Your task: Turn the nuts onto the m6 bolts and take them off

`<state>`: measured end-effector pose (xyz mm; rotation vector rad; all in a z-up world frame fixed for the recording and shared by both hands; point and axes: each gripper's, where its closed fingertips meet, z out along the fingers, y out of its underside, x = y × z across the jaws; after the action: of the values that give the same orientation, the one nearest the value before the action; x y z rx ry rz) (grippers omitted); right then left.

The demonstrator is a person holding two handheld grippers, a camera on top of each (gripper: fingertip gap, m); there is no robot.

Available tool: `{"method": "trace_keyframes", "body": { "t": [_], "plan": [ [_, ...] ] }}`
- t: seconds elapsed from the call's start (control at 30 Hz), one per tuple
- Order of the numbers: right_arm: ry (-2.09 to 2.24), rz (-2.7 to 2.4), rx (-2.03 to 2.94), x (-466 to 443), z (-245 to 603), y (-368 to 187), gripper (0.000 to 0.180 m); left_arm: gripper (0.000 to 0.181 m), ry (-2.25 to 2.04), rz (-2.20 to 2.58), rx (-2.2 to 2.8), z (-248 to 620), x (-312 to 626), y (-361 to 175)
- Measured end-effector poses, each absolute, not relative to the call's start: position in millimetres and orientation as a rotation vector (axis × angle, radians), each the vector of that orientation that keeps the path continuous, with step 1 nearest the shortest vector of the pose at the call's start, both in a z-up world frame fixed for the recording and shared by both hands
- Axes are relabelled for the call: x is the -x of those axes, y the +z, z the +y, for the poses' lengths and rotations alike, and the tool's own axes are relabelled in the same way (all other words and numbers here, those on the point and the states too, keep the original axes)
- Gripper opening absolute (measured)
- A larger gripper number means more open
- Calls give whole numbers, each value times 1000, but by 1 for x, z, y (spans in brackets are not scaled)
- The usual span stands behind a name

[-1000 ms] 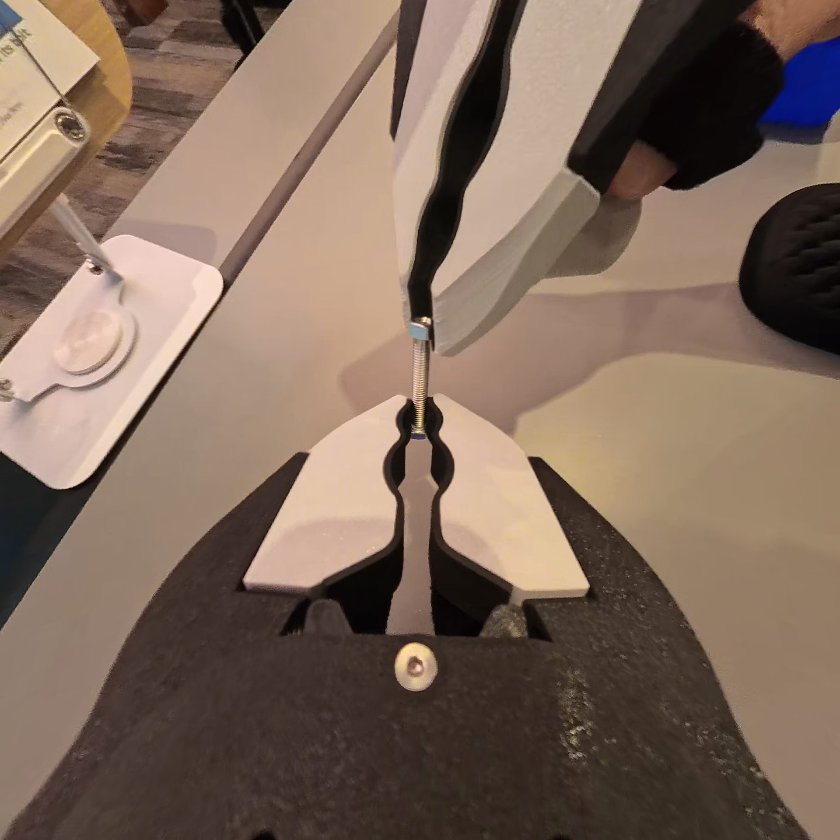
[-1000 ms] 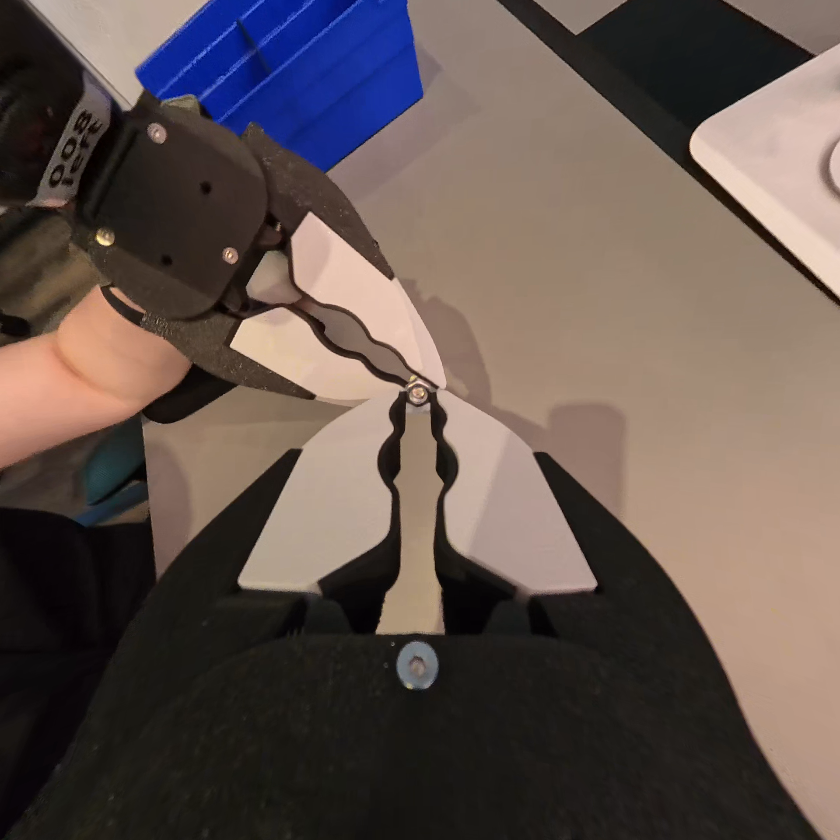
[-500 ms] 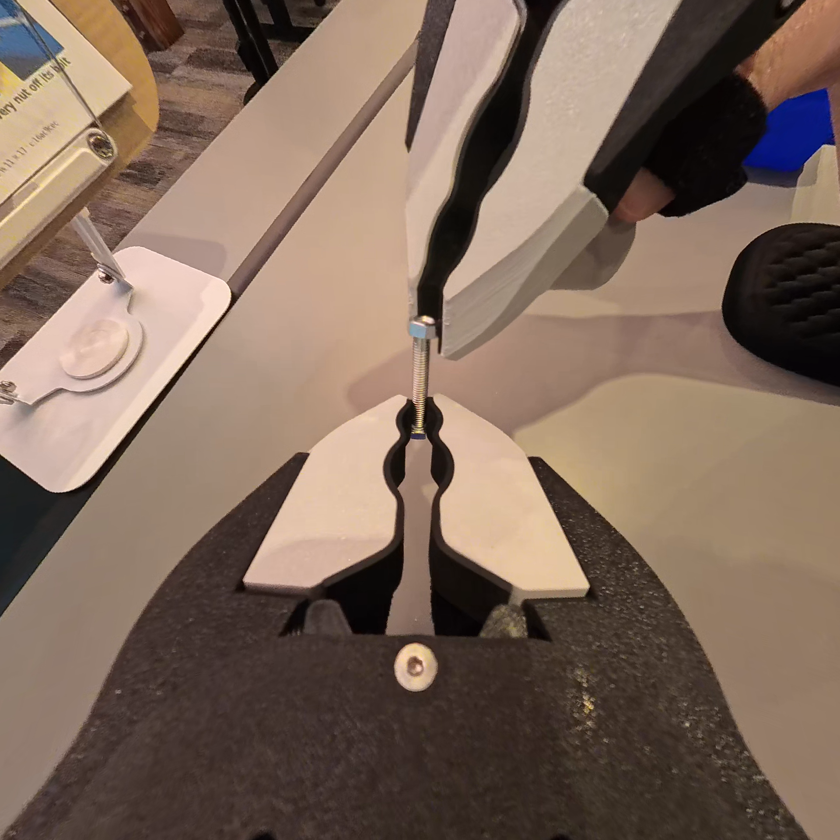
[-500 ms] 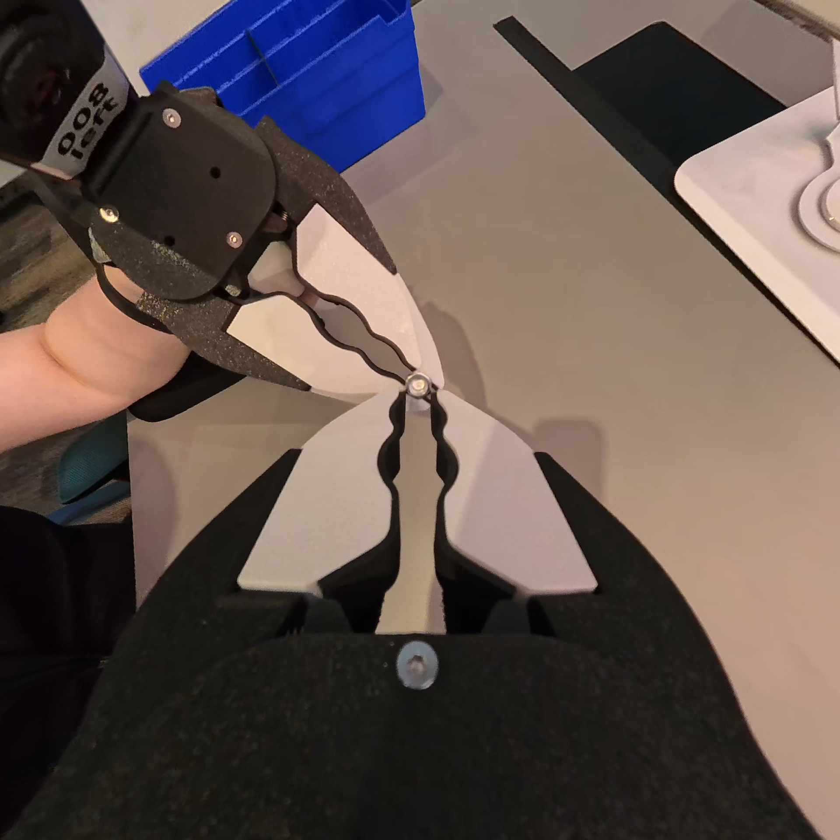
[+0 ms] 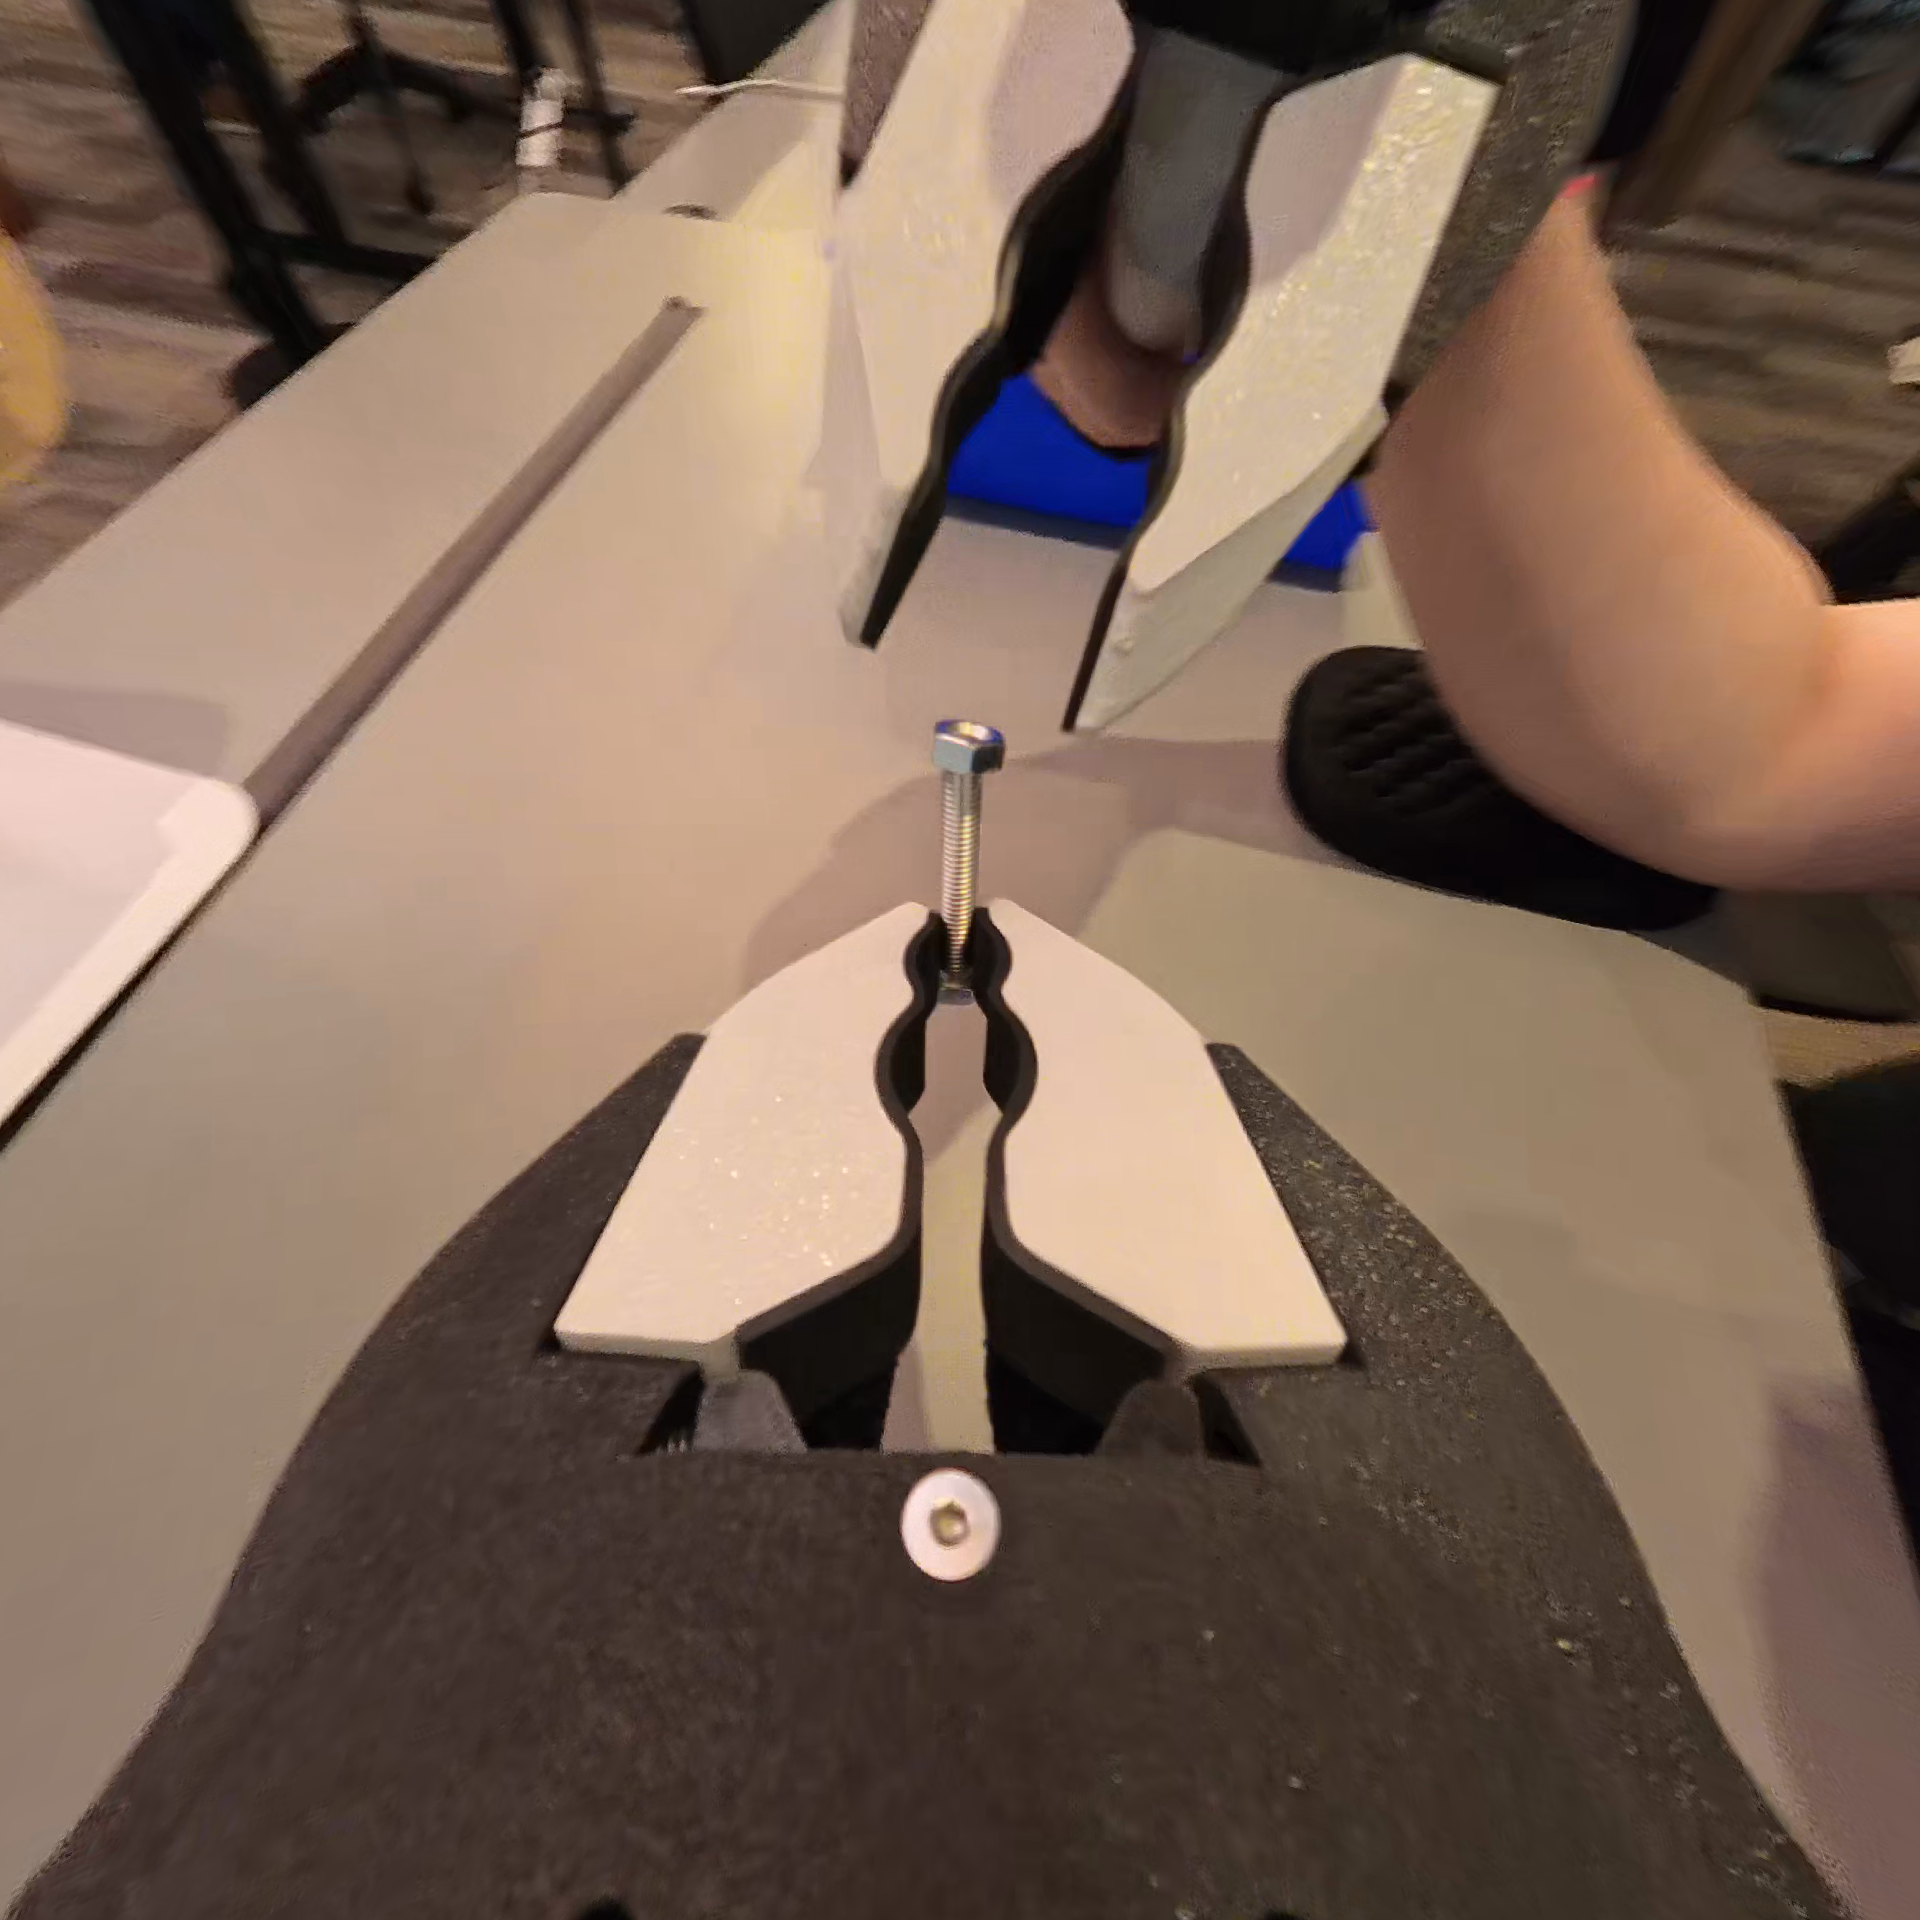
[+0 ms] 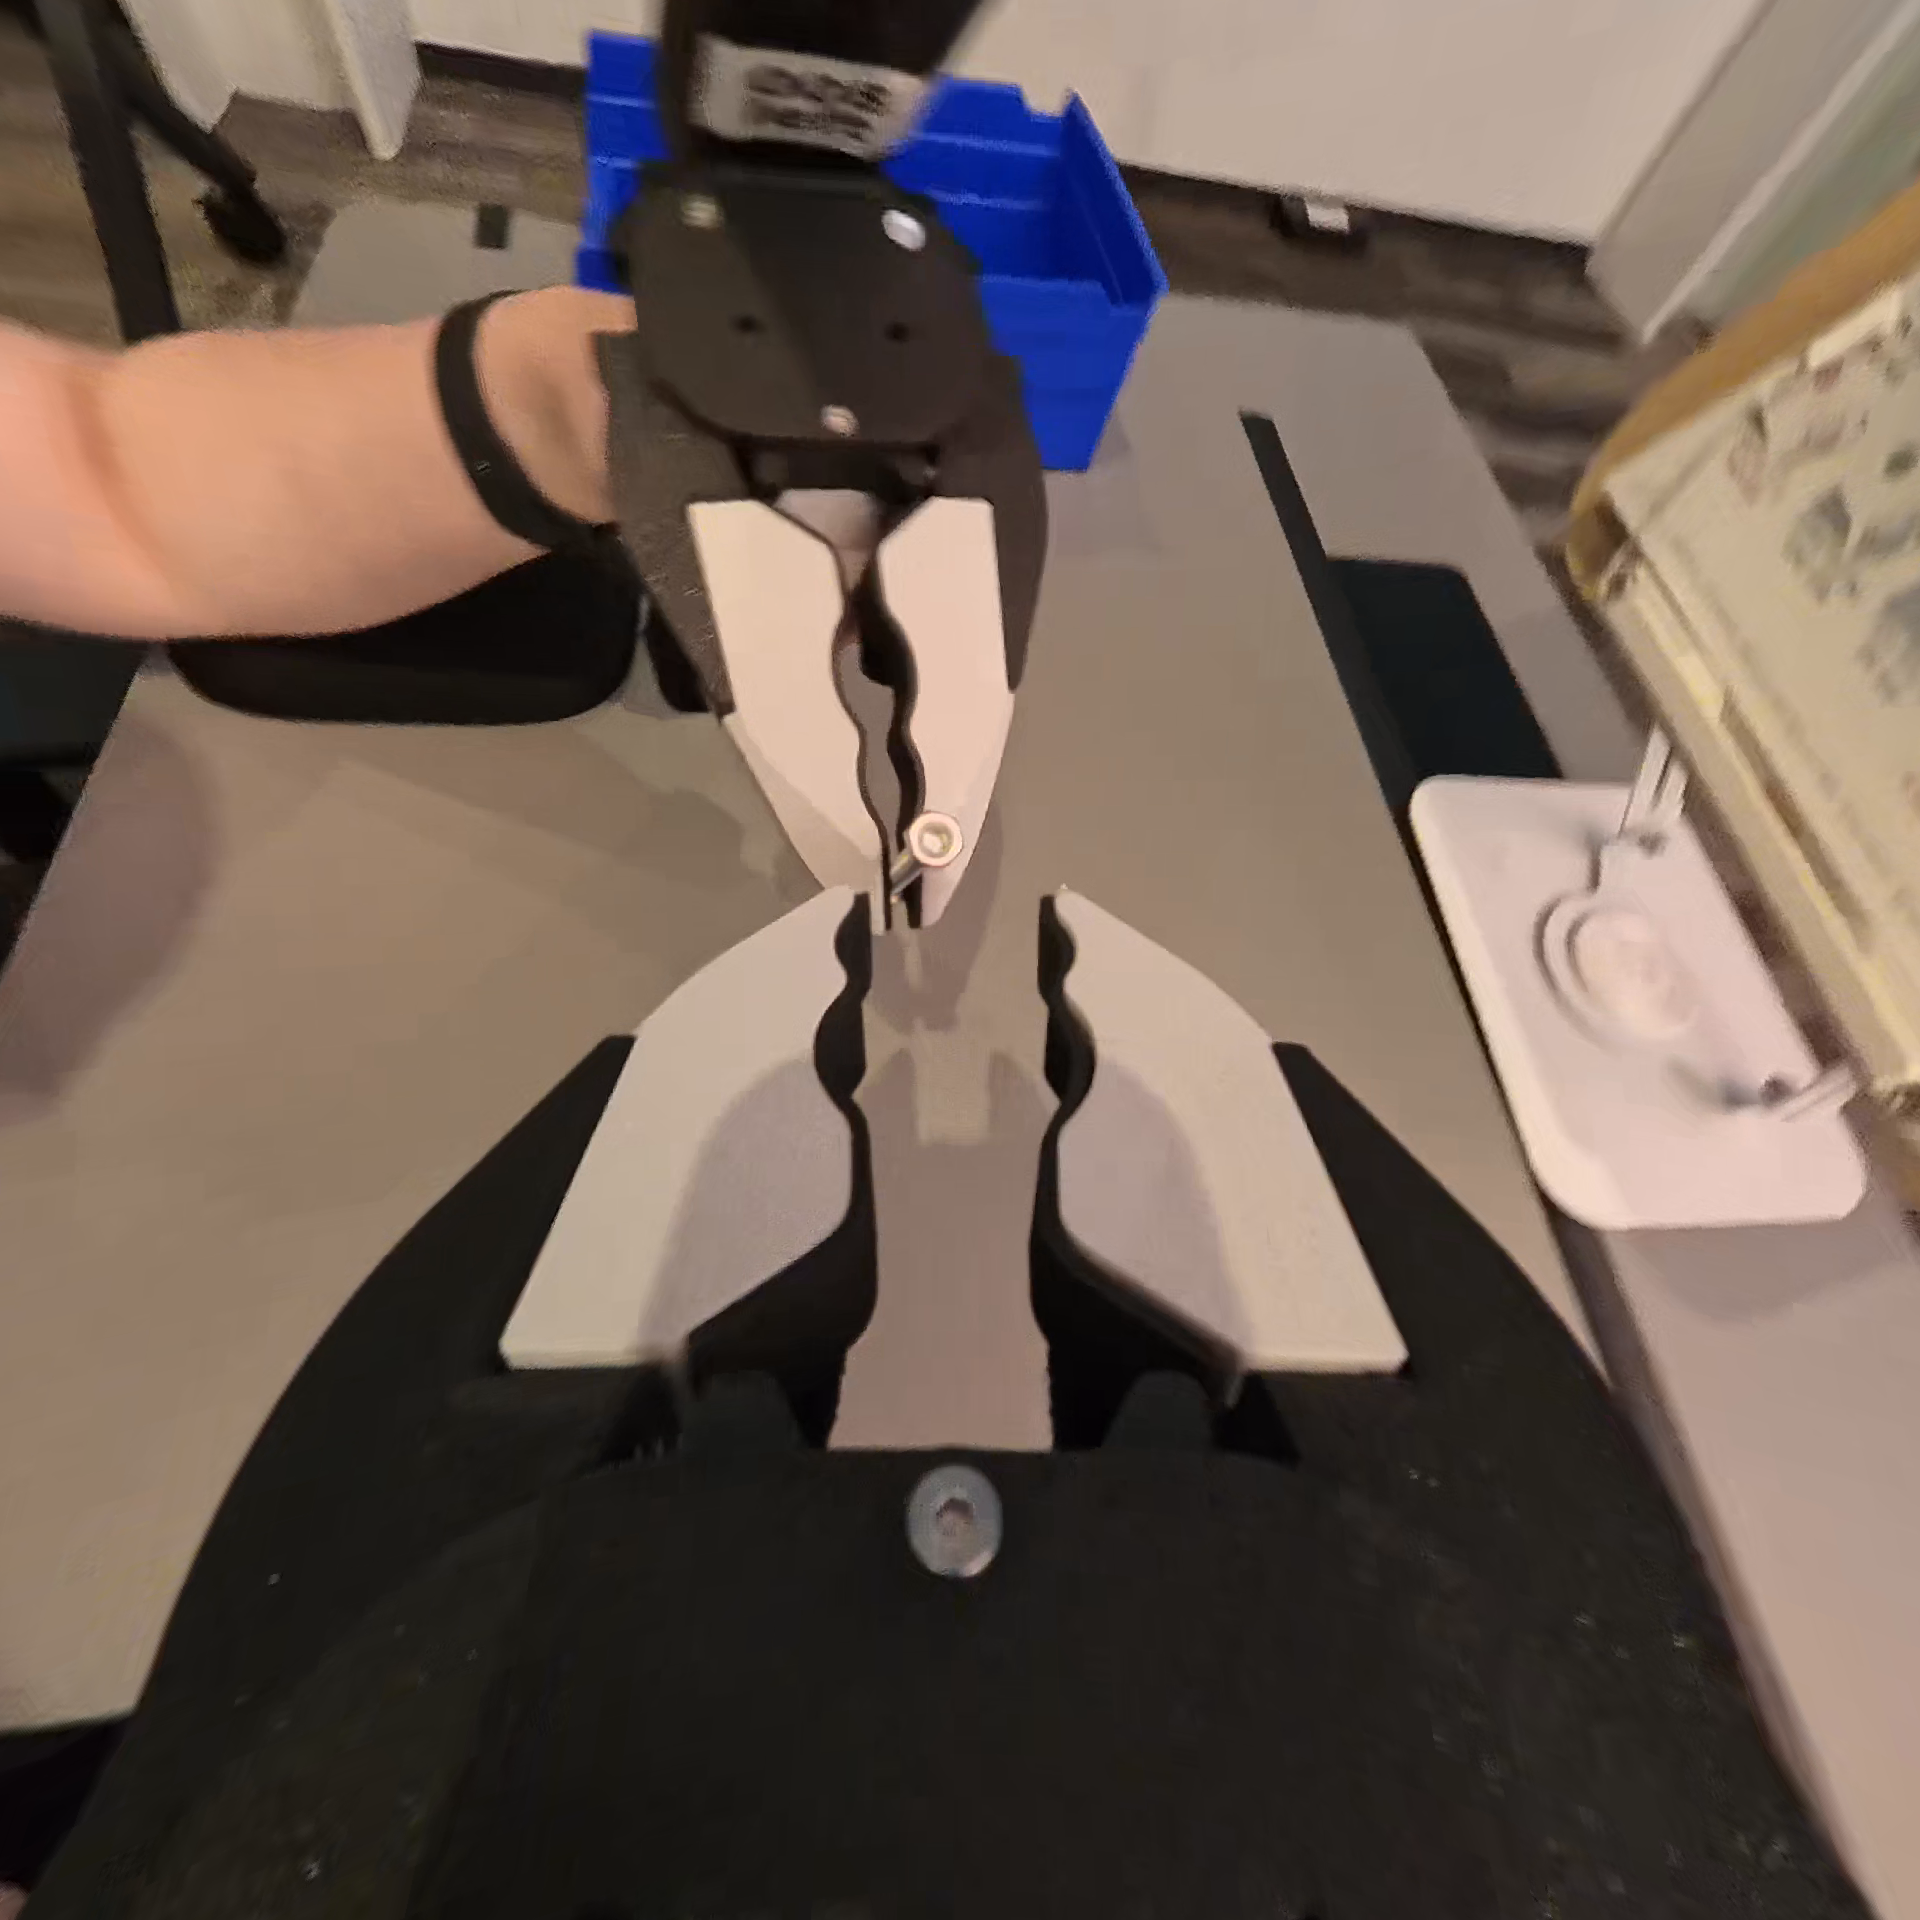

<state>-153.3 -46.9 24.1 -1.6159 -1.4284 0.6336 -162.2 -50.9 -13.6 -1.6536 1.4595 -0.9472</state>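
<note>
My left gripper (image 5: 958, 914) has its jaws clenched on the lower end of the bolt (image 5: 956, 862), which stands up out of the tips, free above the worktop (image 5: 520, 831). The nut (image 5: 968, 746) sits at the very top of the thread, so I judge it holds by only a few turns. My right gripper (image 5: 966, 665) hangs just above it with jaws released, holding nothing, and slightly off to the side.

The risks I see: if I close the right jaws while off centre, they push the nut sideways and the bolt can tilt or slip in the left tips. A nut that comes loose would fall on the worktop and could roll away. The blue bin (image 6: 1049, 301) stands well behind, too far to catch it.
</note>
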Motion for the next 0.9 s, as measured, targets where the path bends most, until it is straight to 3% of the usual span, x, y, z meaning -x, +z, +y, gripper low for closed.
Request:
{"method": "trace_keyframes", "body": {
  "t": [0.9],
  "plan": [
    [659, -1616, 1488, 164, -76, 21, 13, 5, -1014, 1625, 1600, -81, 158, -18]
  ]
}}
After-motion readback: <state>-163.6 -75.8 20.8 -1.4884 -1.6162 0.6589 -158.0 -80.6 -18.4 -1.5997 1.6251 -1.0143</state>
